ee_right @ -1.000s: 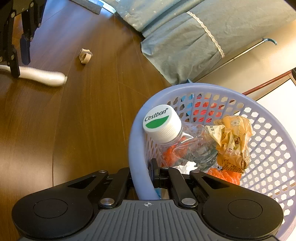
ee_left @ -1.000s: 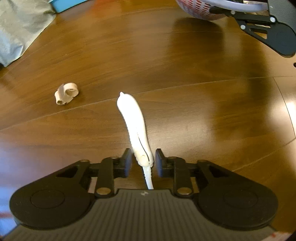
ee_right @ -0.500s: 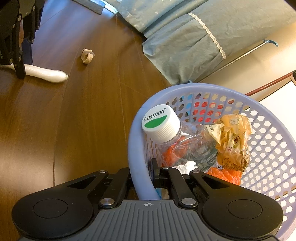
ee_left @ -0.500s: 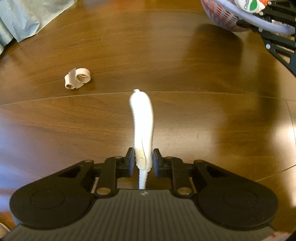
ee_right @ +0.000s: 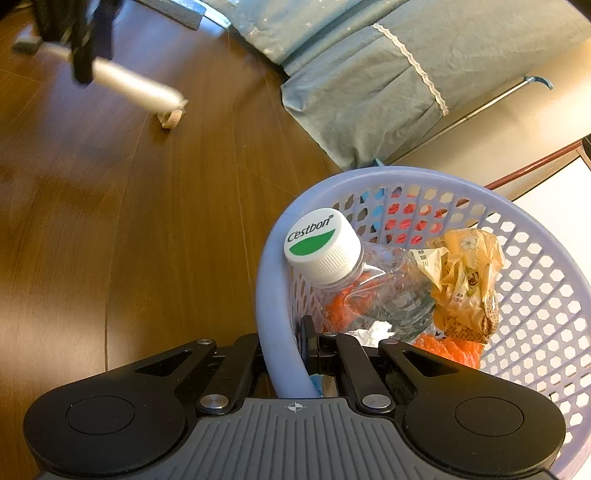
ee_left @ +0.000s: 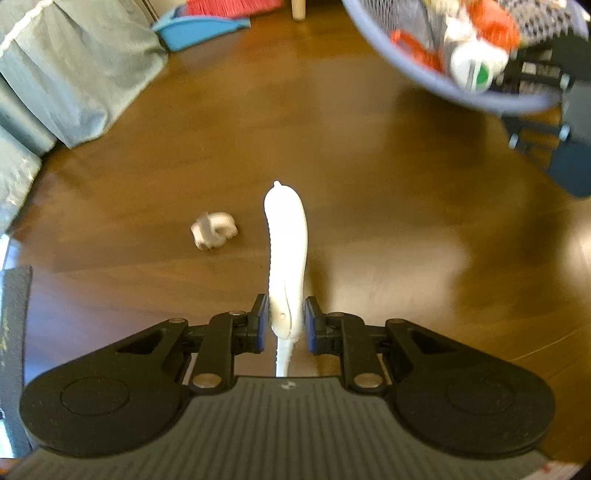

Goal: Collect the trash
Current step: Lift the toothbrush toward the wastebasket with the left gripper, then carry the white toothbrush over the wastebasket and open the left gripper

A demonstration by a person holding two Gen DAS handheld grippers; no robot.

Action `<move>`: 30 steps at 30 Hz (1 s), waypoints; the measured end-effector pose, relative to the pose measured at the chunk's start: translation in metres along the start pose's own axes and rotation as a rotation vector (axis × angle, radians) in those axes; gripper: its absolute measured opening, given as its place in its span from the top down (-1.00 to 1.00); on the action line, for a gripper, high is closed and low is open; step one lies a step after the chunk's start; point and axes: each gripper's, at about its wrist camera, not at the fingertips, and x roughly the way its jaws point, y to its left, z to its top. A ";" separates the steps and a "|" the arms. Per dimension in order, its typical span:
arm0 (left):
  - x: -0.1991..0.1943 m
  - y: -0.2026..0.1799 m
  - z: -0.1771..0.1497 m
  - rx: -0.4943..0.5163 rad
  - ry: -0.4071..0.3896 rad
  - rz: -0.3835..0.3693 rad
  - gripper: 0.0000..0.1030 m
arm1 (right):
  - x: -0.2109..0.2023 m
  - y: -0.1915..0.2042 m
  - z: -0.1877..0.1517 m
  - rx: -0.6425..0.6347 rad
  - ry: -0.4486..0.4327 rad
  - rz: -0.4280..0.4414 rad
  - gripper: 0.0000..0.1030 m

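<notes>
My left gripper (ee_left: pixel 282 323) is shut on a long white wrapper (ee_left: pixel 286 251), which sticks out ahead of the fingers, lifted off the wooden floor (ee_left: pixel 369 166). In the right wrist view the same white wrapper (ee_right: pixel 133 86) hangs blurred at the upper left under the left gripper (ee_right: pixel 86 70). A small beige curled scrap (ee_left: pixel 213 229) lies on the floor left of the wrapper; the beige scrap (ee_right: pixel 170 119) also shows in the right wrist view. My right gripper (ee_right: pixel 281 356) is shut on the rim of a lavender plastic basket (ee_right: pixel 273 295) with a capped clear bottle (ee_right: pixel 325 242), a crumpled yellow wrapper (ee_right: pixel 465 280) and orange scraps inside.
A grey-green bed skirt (ee_right: pixel 369 81) hangs along the floor's far side. A blue dustpan (ee_left: pixel 199 31) with a red broom stands by the bed cloth (ee_left: pixel 70 74). A dark mat edge (ee_left: pixel 14 314) lies at the far left. Bare floor stretches between scrap and basket (ee_left: pixel 461 98).
The left gripper closed on the white wrapper and lifted it off the floor. Its view now takes in more of the room and the basket. The right gripper and basket stayed still.
</notes>
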 end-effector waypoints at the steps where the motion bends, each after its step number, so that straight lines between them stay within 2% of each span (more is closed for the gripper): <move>1: -0.009 0.000 0.005 0.006 -0.011 0.004 0.69 | 0.000 0.000 0.000 0.000 0.001 0.001 1.00; 7: -0.057 -0.004 0.030 0.000 -0.054 0.006 0.69 | -0.002 0.001 -0.002 -0.006 0.003 0.007 0.99; 13: -0.087 -0.006 0.048 -0.033 -0.095 0.003 0.69 | -0.004 -0.002 -0.001 0.010 0.003 0.008 1.00; 30: -0.091 -0.001 0.055 -0.058 -0.110 -0.016 0.69 | -0.011 -0.002 0.000 0.015 0.002 0.013 1.00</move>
